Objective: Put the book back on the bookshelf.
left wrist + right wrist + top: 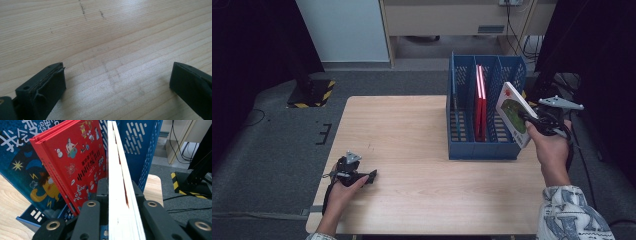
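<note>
Holding the white book (513,112) by its lower edge, your right hand-held gripper (532,121) is pinching it firmly between both jaws; in the right gripper view the page block (120,195) runs straight up between them. You have it tilted, top leaning toward the blue file rack (484,150), just beside and above the rack's right end. That lean looks deliberate: it lines the thin edge up with the rightmost compartment so the book can drop in on edge rather than flat.

Two red books (480,100) already stand upright in a middle compartment, spines up, and in the right gripper view a dark blue book (22,165) shows behind them, farther along the rack. The slot nearest your gripper seems free, which is probably why you approach from that side.

Your left hand-held gripper (371,176) rests low over the table (412,130) near its front left corner, jaws spread wide with nothing between them but bare wood (112,50). Parked well apart from the rack, it stays out of the way. Steadying the rack with it may help if the book catches on a divider.
</note>
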A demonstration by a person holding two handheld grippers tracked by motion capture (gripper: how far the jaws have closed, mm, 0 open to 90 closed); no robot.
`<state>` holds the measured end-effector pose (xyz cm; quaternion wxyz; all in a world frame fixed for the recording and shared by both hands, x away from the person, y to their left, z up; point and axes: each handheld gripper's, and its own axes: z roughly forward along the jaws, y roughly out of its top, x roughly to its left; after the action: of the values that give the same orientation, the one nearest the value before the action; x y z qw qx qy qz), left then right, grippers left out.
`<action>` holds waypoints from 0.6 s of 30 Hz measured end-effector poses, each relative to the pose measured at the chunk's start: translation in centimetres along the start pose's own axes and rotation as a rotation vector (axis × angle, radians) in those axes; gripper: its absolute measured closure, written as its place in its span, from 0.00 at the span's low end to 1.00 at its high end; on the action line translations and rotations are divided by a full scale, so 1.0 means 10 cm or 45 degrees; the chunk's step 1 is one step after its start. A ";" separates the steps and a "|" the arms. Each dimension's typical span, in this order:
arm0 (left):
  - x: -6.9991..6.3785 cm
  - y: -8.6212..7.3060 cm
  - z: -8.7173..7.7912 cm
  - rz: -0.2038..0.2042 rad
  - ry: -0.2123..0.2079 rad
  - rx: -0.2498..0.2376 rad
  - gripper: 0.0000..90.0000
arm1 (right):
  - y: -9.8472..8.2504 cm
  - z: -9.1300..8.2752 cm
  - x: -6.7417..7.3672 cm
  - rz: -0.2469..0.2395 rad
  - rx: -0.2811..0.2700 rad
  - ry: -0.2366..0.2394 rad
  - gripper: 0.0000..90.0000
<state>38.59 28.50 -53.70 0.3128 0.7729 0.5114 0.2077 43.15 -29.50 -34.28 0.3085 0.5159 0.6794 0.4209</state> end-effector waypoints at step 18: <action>0.00 0.00 0.00 0.002 0.000 0.001 0.00 | -0.01 0.25 -0.04 0.018 0.011 -0.049 0.85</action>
<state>38.61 28.50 -53.69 0.3124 0.7735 0.5109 0.2078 45.40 -29.29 -35.52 0.3162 0.5299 0.6716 0.4100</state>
